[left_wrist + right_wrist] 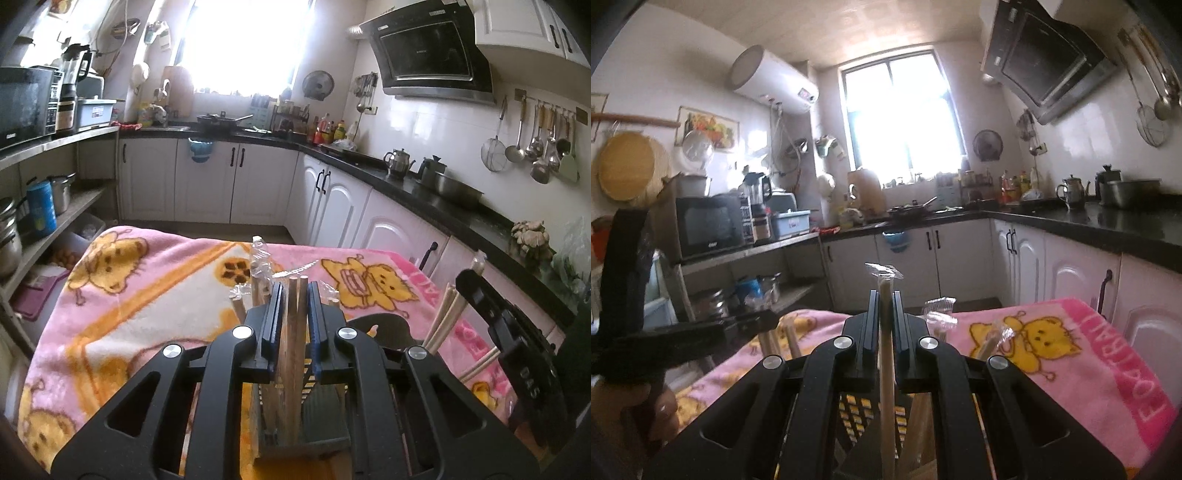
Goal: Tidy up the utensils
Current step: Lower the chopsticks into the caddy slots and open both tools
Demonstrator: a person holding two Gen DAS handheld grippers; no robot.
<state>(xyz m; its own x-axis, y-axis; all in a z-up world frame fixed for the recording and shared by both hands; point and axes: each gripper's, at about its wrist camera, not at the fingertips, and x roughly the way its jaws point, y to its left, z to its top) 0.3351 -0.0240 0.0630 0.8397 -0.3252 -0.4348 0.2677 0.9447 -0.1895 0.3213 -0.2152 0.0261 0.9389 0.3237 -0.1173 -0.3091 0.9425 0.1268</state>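
My left gripper (pixel 295 291) is shut on a pair of brown wooden chopsticks (pixel 297 314) that stand upright in a dark slatted utensil holder (pixel 325 417) below the jaws. More chopsticks (pixel 255 291), some in clear plastic wrap, stand beside them. My right gripper (pixel 885 299) is shut on a pale wrapped chopstick (pixel 887 369) held upright over the same holder (pixel 857 413). The right gripper's body (pixel 517 350) shows at right in the left wrist view, with pale chopsticks (pixel 447 314) next to it. The left gripper's body (pixel 665 339) shows at left in the right wrist view.
The holder sits on a pink cartoon blanket (pixel 147 288) over a table. White cabinets (pixel 332 195) and a black counter (pixel 443 192) with kettles run along the right. Shelves (pixel 44 221) with pots stand at left. Wrapped chopsticks (pixel 997 336) lie on the blanket (pixel 1071 350).
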